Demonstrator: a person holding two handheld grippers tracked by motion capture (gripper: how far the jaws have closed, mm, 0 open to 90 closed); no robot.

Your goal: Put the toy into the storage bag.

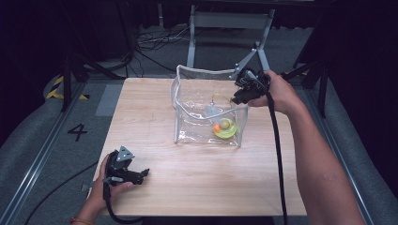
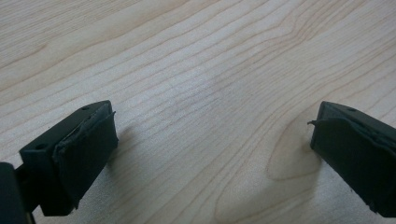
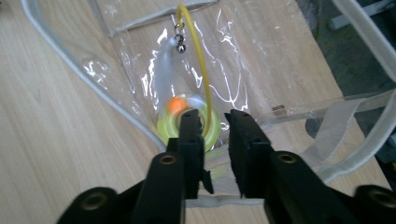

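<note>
Clear pouch open on the worktop, right gripper at its rim

Pouch first: your landmark is the clear plastic pouch [image 1: 206,110], standing open-topped on the wooden worktop [image 1: 155,136], toward its far side. Inside it, at the bottom corner nearest your right arm, lies a yellow-green ring toy [image 1: 225,129] with an orange ball [image 1: 217,127] on it. A thin yellow wire [image 3: 201,65] arcs up from the ring, and a white feather [image 3: 161,74] with a small bell [image 3: 180,47] hangs from its tip.

Your right gripper [image 1: 240,93] is held at the pouch's upper rim, on the far right corner, pointing down into it. In the right gripper view its fingers [image 3: 191,140] stand nearly together with a narrow gap between them, over the pouch's white-edged rim [image 3: 219,200]; I cannot tell whether they pinch the plastic.

Your left gripper [image 1: 136,176] is well apart from the pouch, down by the near left corner of the worktop, resting in your hand [image 1: 105,185]. Its fingers [image 2: 86,149] are spread wide, holding nothing, with bare wood grain between them.
</note>
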